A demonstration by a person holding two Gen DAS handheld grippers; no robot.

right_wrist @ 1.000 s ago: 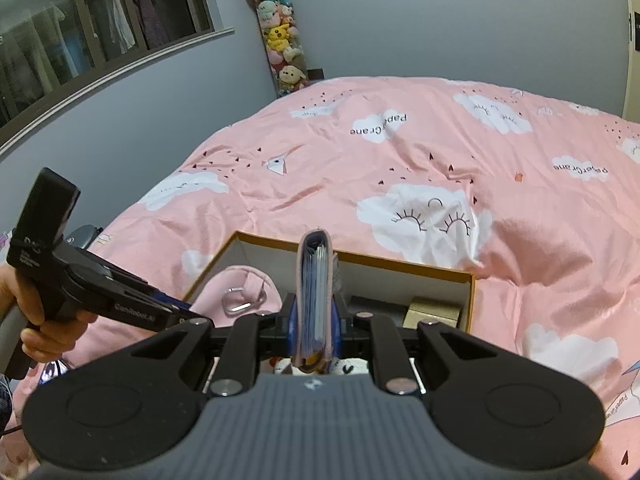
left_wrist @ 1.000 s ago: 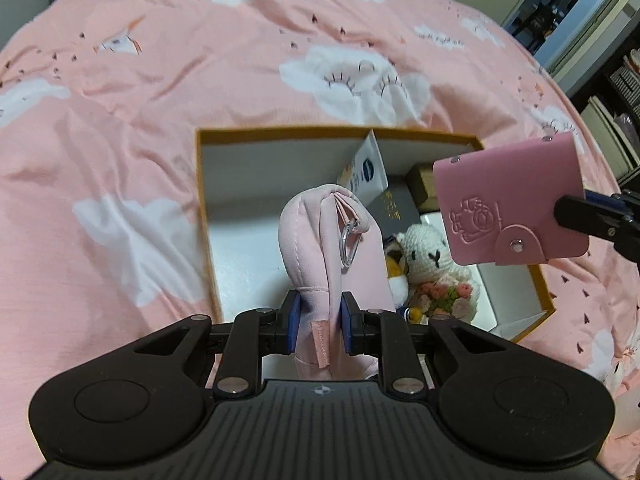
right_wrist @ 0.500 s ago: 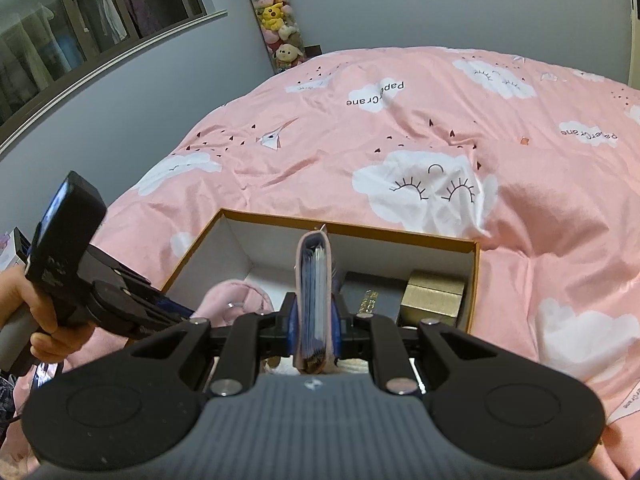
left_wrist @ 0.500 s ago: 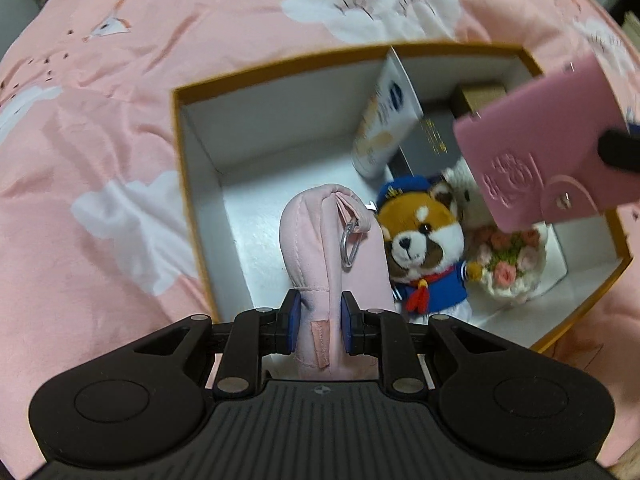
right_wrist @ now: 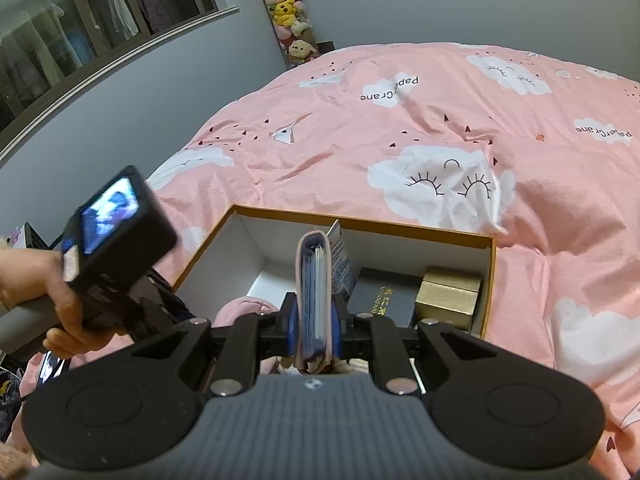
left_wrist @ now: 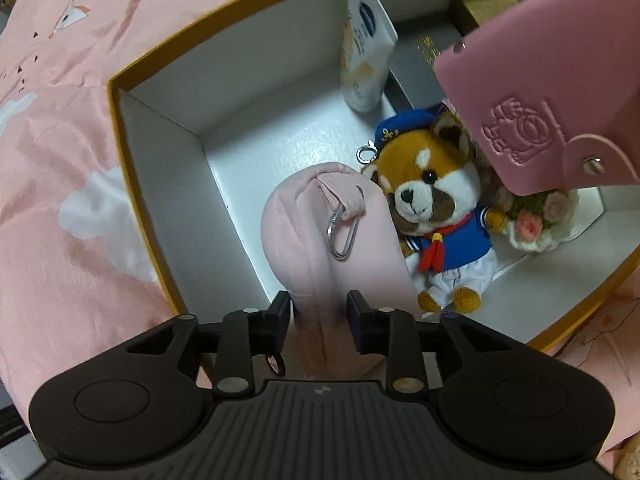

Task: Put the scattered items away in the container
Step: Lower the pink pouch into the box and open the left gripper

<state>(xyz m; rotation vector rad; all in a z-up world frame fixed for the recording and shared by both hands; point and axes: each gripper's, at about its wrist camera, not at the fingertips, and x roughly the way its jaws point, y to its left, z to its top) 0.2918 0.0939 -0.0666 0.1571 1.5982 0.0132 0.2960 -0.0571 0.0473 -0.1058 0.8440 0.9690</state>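
Note:
My left gripper [left_wrist: 319, 314] is shut on a soft pink pouch [left_wrist: 320, 240] with a metal carabiner, holding it inside the white box with a mustard rim [left_wrist: 224, 12]. My right gripper [right_wrist: 314, 322] is shut on a pink card holder [right_wrist: 314, 280], edge-on above the box [right_wrist: 400, 232]. The card holder [left_wrist: 560, 80] hangs over the box's right half in the left wrist view. The pouch [right_wrist: 244, 308] shows low in the right wrist view.
In the box lie a red panda plush in a sailor suit [left_wrist: 436, 208], a crochet flower doll [left_wrist: 536, 220], a cream tube [left_wrist: 364, 52], a dark case [right_wrist: 384, 300] and a gold box [right_wrist: 448, 296]. Pink cloud-print bedding [right_wrist: 440, 140] surrounds it.
My left gripper has moved forward and down, carrying the pouch into the box. My right gripper has brought the card holder closer over the box.

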